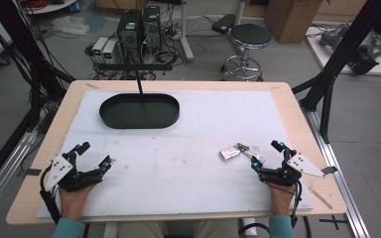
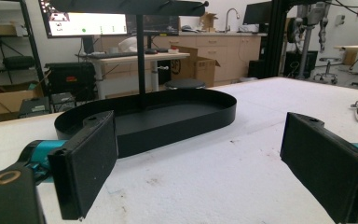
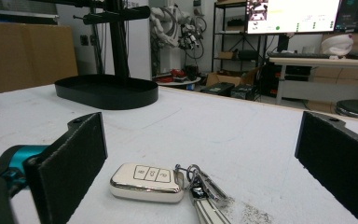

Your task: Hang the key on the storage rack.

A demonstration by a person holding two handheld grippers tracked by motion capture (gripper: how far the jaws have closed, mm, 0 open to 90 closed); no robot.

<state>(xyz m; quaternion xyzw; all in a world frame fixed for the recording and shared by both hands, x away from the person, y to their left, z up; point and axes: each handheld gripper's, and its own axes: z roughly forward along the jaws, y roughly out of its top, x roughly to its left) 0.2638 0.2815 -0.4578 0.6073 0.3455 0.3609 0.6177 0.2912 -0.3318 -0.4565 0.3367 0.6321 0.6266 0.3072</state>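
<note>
Silver-cream and glossy, key fob (image 3: 147,182): rounded rectangular shell, three small buttons on its flat face, lying flat on white foam mat (image 1: 188,148). Joined at one end to metal ring and clip bunch (image 3: 200,186), spread on the mat just beside the fob. Placed at the mat's right part, well apart from black oval tray (image 1: 139,110), nearer the person's edge than the tray.

Just beside the fob, on its near side: right gripper (image 1: 268,157), jaws spread wide, nothing between the pads, no contact with the fob. In the right gripper view, fob and ring low between the two black jaws, closer to the picture-left one. Flat rectangular pads (image 3: 77,158), matt black, finely grained, teal fittings behind. Right hand (image 1: 280,196) low over the mat's near edge, gripper pointing away from the person, grey three-cornered plate on top.

Far across the mat from the fob: left gripper (image 1: 95,154), likewise pointing forward, jaws wide apart and empty, left hand (image 1: 74,198) at the near edge. Through the left gripper view, tray straight ahead between the jaws: low upright wall, smooth dark floor, thin black post (image 2: 141,60) rising from it.

Mat dull white, slightly speckled, laid on pale wooden table (image 1: 39,148).
</note>
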